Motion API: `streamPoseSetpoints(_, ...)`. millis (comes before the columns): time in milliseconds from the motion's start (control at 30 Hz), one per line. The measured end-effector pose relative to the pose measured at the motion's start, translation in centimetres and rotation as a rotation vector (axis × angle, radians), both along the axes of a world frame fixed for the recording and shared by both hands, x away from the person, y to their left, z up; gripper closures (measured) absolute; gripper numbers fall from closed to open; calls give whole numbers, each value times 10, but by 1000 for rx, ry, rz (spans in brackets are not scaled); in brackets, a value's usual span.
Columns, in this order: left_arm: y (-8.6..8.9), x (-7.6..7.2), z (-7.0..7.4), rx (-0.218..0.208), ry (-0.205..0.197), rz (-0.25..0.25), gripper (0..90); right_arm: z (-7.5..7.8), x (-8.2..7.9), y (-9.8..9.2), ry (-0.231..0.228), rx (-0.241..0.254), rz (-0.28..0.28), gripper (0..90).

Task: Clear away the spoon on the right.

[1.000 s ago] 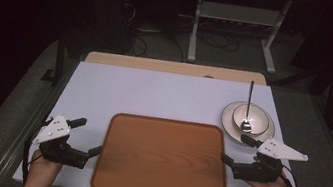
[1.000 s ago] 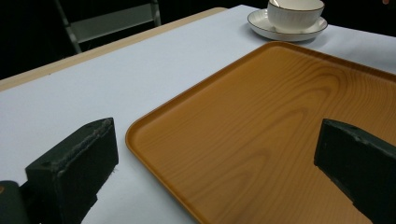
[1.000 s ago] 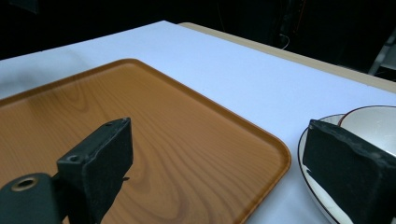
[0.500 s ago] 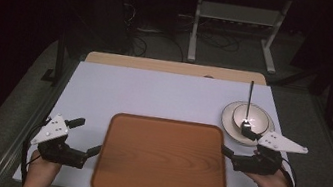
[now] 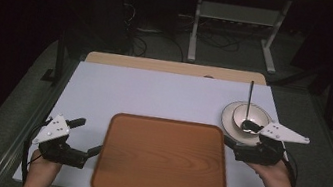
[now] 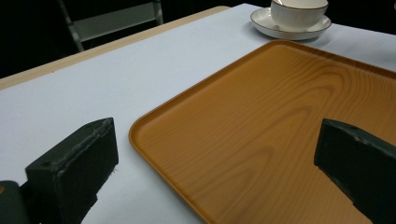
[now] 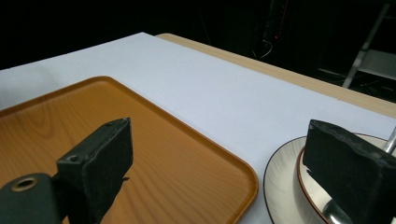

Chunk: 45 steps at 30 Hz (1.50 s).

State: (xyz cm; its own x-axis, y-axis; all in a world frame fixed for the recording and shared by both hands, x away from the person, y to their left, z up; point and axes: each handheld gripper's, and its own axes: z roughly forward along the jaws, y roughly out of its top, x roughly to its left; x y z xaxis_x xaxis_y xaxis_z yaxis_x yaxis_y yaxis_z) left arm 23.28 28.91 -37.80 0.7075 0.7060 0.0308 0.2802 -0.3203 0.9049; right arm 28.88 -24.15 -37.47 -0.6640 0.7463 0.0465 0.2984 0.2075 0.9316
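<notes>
A brown wooden tray lies empty at the near middle of the white table. My left gripper rests open at the tray's left edge; in the left gripper view its jaws straddle the tray's corner, my left gripper holding nothing. A white cup stands on a saucer at the right, with a spoon upright in it. My right gripper is open beside the saucer, between it and the tray. In the right gripper view, my right gripper spans the tray corner and the saucer.
The white table top stretches bare behind the tray, with a wooden strip along its far edge. Beyond it are a dark floor, cables and a metal stand. The cup and saucer are far off in the left gripper view.
My right gripper has moved a little farther from me, up against the saucer. The left gripper has barely shifted. Both stay open.
</notes>
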Motion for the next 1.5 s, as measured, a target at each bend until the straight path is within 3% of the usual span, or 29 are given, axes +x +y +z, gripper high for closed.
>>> streamPoseSetpoints(333, -1, 0, 0, -1, 0, -4, 0, 3, 15, -1, 15, -16, -14, 80)
streamPoseSetpoints(1267, 0, 2, -1, 0, 6, 6, 0, 21, 54, -7, 2, -52, -45, 84)
streamPoseSetpoints(1500, -1, 2, -1, -2, 6, 7, 0, 27, 68, -9, 1, -67, -52, 142)
